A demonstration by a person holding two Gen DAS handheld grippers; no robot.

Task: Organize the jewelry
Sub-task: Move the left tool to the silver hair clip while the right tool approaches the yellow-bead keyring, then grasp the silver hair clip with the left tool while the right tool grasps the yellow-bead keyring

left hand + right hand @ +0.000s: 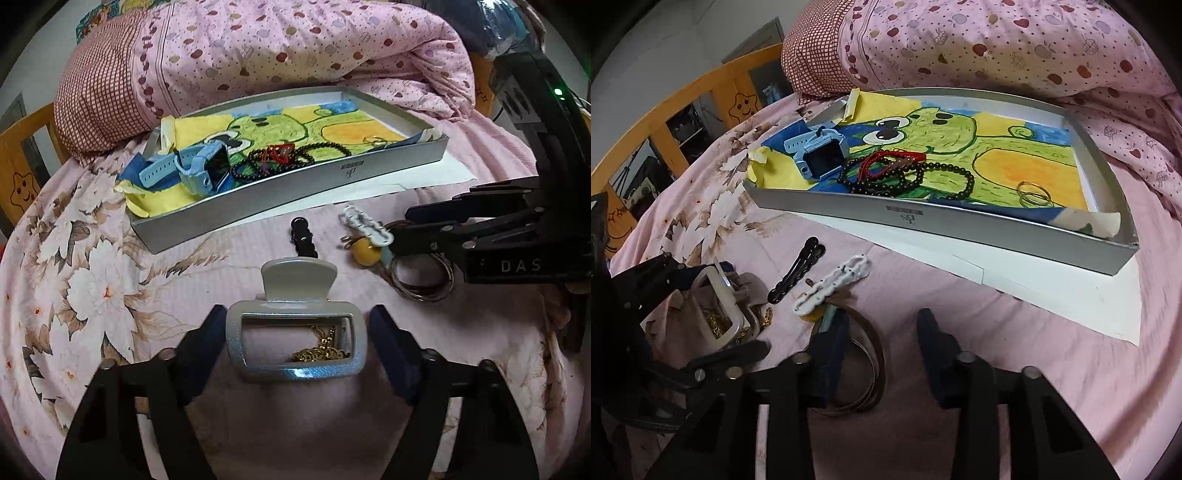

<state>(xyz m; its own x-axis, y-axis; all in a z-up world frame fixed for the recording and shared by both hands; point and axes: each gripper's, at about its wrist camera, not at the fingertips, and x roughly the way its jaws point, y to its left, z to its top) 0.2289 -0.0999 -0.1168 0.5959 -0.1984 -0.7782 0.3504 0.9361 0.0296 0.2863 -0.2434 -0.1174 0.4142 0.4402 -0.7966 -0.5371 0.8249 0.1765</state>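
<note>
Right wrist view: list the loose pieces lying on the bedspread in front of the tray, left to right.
Silver claw clip → black hair clip → white hair clip → bangles.

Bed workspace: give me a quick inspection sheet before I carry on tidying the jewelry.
Surface: pink floral bedsheet.
Job's things: grey tray holds blue watch, bead bracelets, gold rings; hair claw, gold chain, black clip, white clip, yellow bead, bangles lie outside.
Clutter: white paper under tray.
Grippers: left gripper open, straddling hair claw; right gripper open over bangles.
Cables: nothing seen.
Surroundings: pink quilt, wooden bed rail.
</note>
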